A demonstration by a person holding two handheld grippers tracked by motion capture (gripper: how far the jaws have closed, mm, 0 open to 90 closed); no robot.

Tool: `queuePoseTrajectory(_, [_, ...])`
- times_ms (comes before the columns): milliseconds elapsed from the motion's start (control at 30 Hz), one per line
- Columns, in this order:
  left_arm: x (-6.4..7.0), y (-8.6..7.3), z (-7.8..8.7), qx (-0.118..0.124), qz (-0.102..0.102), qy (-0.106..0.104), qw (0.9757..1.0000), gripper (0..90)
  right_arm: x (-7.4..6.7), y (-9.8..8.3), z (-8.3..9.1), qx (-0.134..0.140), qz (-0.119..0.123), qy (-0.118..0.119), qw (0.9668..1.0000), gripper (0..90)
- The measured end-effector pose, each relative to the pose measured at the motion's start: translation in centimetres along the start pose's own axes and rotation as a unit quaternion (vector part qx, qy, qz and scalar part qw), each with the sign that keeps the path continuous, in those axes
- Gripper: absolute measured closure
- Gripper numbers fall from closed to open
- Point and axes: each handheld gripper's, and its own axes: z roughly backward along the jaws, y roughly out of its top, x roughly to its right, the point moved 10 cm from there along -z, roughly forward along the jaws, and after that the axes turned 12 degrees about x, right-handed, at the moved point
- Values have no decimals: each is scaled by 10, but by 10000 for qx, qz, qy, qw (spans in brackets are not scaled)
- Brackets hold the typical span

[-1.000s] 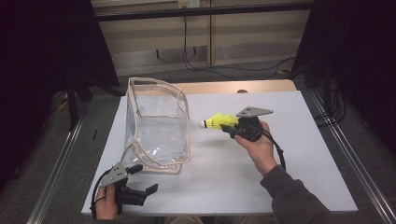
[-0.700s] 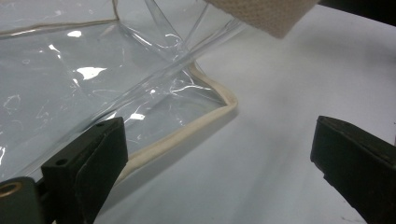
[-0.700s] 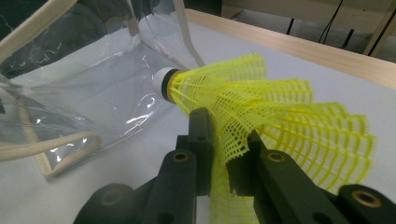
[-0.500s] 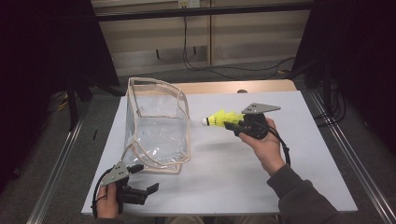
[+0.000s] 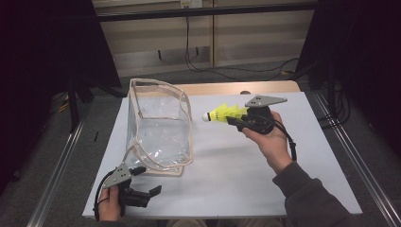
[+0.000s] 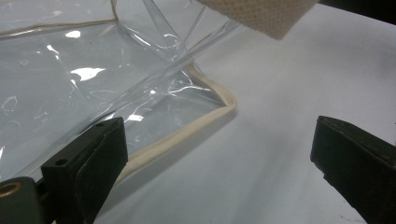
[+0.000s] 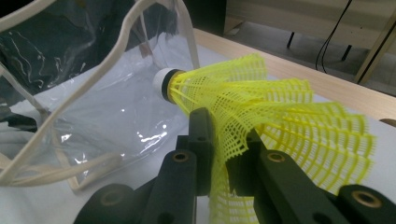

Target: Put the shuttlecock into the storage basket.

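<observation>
A clear plastic bag [image 5: 158, 127] with cream trim stands open on the white sheet [image 5: 236, 165], left of centre. To its right, held above the sheet, is a yellow mesh shuttlecock [image 5: 222, 113]; its white cork points at the bag's rim. My right gripper [image 5: 235, 119] is shut on its skirt. In the right gripper view the jaws of that gripper [image 7: 226, 135] pinch the shuttlecock [image 7: 261, 107] just short of the bag [image 7: 107, 93]. My left gripper [image 5: 147, 180] rests open at the near left. Its jaws [image 6: 219, 140] stand wide beside the bag's near corner [image 6: 224, 105], with nothing between them.
The wooden table edge [image 5: 227, 87] shows beyond the sheet. Metal rails [image 5: 352, 161] run along both sides. Cables [image 5: 198, 61] hang over the floor at the back. The sheet right of the bag is bare.
My right gripper has lifted the shuttlecock a little higher and slightly away, still beside the bag's rim. The left gripper has stayed put.
</observation>
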Motion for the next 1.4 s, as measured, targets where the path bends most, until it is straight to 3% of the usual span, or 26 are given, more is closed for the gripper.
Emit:
queuePoseTrajectory(233, [-1,-1,-1,-38,-69,-4,10000,36,-5,13,1,76,50,35,10000,814])
queuePoseTrajectory(500, [1,0,0,2,9,-7,10000,36,-15,22,-4,147,24,131,9998,813])
queuePoseTrajectory(1400, [1,2,2,46,5,-19,10000,40,-42,55,-17,294,24,344,9990,814])
